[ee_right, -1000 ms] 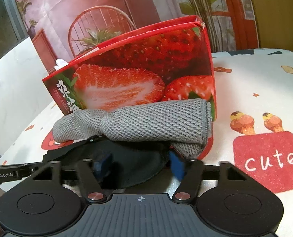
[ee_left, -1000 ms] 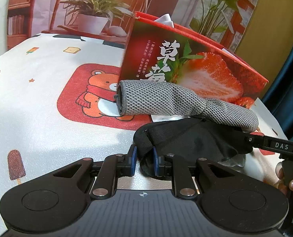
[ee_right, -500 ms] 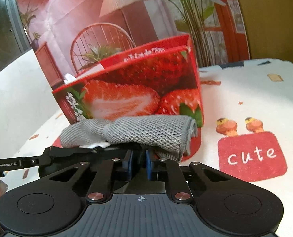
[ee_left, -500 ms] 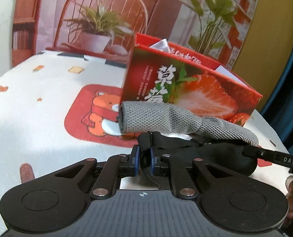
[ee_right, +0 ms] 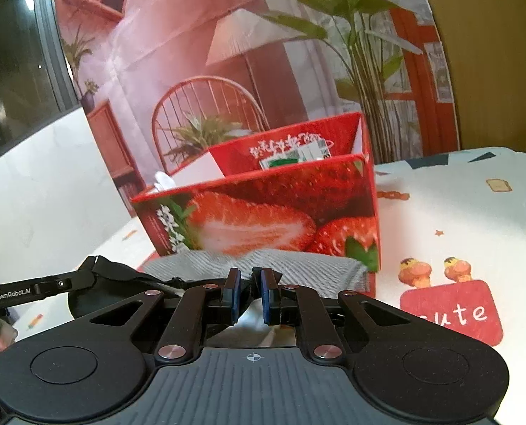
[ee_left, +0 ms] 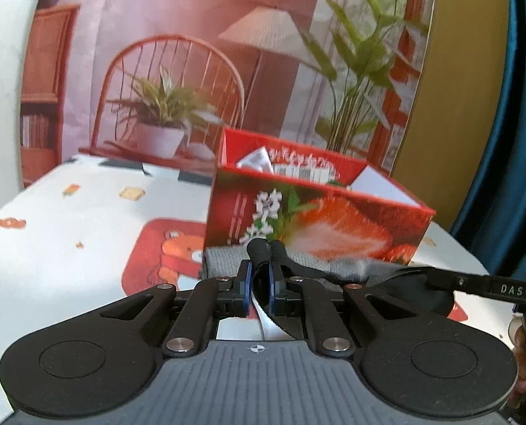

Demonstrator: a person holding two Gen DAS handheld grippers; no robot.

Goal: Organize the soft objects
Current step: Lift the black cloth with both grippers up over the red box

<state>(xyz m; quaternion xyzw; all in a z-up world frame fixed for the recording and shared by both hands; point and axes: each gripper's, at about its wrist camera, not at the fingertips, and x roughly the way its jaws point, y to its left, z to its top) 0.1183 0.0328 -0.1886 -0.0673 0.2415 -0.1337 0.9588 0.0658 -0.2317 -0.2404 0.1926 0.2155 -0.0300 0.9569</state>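
A black soft cloth piece (ee_left: pixel 419 288) hangs between my two grippers, lifted off the table. My left gripper (ee_left: pixel 259 283) is shut on one end of it (ee_left: pixel 263 253). My right gripper (ee_right: pixel 250 288) is shut on the other end; the cloth shows at left in the right wrist view (ee_right: pixel 114 276). A rolled grey knitted cloth (ee_left: pixel 319 264) lies on the table against the front of the red strawberry box (ee_left: pixel 316 223), just beyond both grippers. It also shows in the right wrist view (ee_right: pixel 298 269), as does the box (ee_right: pixel 263 216). The box is open on top.
The table has a white cloth with cartoon prints, a bear patch (ee_left: pixel 167 258) at left and a red "cute" patch (ee_right: pixel 451 311) at right. White packets (ee_left: pixel 259 159) sit inside the box. A printed backdrop stands behind the table.
Both grippers have closed on the black cloth and risen with it, so the view now looks down into the open box. The grey roll stays on the table.
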